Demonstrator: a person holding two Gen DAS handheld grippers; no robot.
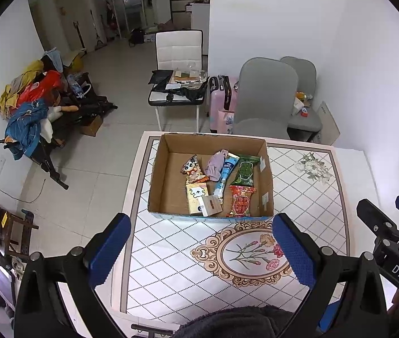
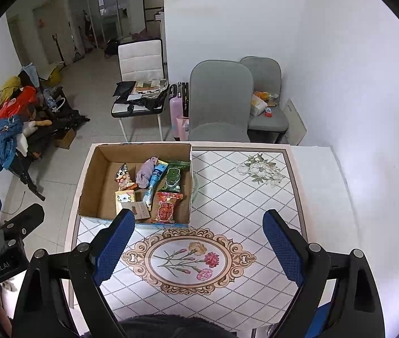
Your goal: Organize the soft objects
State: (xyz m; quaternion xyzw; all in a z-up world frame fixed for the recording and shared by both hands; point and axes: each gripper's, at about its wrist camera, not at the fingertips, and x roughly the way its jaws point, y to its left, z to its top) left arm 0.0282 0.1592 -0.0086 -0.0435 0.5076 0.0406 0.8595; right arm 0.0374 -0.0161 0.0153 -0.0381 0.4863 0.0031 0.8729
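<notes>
An open cardboard box point(image 1: 168, 146) point(image 2: 97, 152) stands on the patterned table, holding several soft packets: a purple cloth point(image 1: 215, 164) point(image 2: 145, 173), a blue tube pack point(image 1: 226, 173), a green packet point(image 1: 245, 170) point(image 2: 173, 177), a red packet point(image 1: 241, 201) point(image 2: 167, 207), a cartoon snack bag point(image 1: 191, 167) and a yellow tissue pack point(image 1: 196, 198). My left gripper point(image 1: 200, 246) is open and empty, held above the table in front of the box. My right gripper point(image 2: 199, 245) is open and empty, over the flower medallion point(image 2: 188, 259).
The table point(image 1: 312, 197) is against a white wall on the right. Two grey chairs point(image 1: 264, 98) and a pink suitcase point(image 1: 220, 98) stand behind it. A white chair point(image 1: 178, 56) holds papers. Clothes are piled on a rack point(image 1: 35, 104) at left.
</notes>
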